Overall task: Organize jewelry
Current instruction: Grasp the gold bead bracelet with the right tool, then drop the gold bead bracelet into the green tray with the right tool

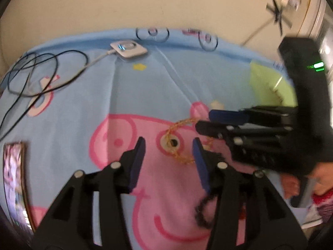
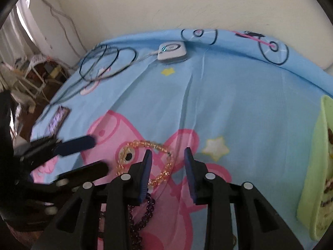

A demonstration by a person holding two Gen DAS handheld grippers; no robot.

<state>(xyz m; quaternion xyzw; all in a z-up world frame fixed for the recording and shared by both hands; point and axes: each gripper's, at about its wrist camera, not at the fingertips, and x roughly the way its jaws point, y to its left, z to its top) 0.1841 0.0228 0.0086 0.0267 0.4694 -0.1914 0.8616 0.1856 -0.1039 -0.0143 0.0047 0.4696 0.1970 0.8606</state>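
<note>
An amber bead bracelet (image 1: 181, 125) (image 2: 164, 148) lies on the pink cartoon print of a blue sheet (image 1: 145, 87). My left gripper (image 1: 169, 139) hovers over it, jaws open, the loop showing between the fingers with nothing gripped. My right gripper (image 2: 168, 150) (image 1: 204, 121) reaches in from the right, its tips at the bracelet's far edge. A gap shows between its pads and nothing is held there. A dark purple bead bracelet (image 2: 143, 214) (image 1: 204, 212) lies nearer me, partly hidden under the fingers. In the right wrist view the left gripper (image 2: 101, 155) sits at the left.
A light green tray (image 2: 312, 177) (image 1: 268, 83) with several pieces in it stands at the right. A white charger puck (image 1: 129, 49) and coiled black cable (image 1: 41, 73) lie at the back, a phone (image 2: 57, 120) at the left edge. A person's hand (image 1: 320, 179) holds the right gripper.
</note>
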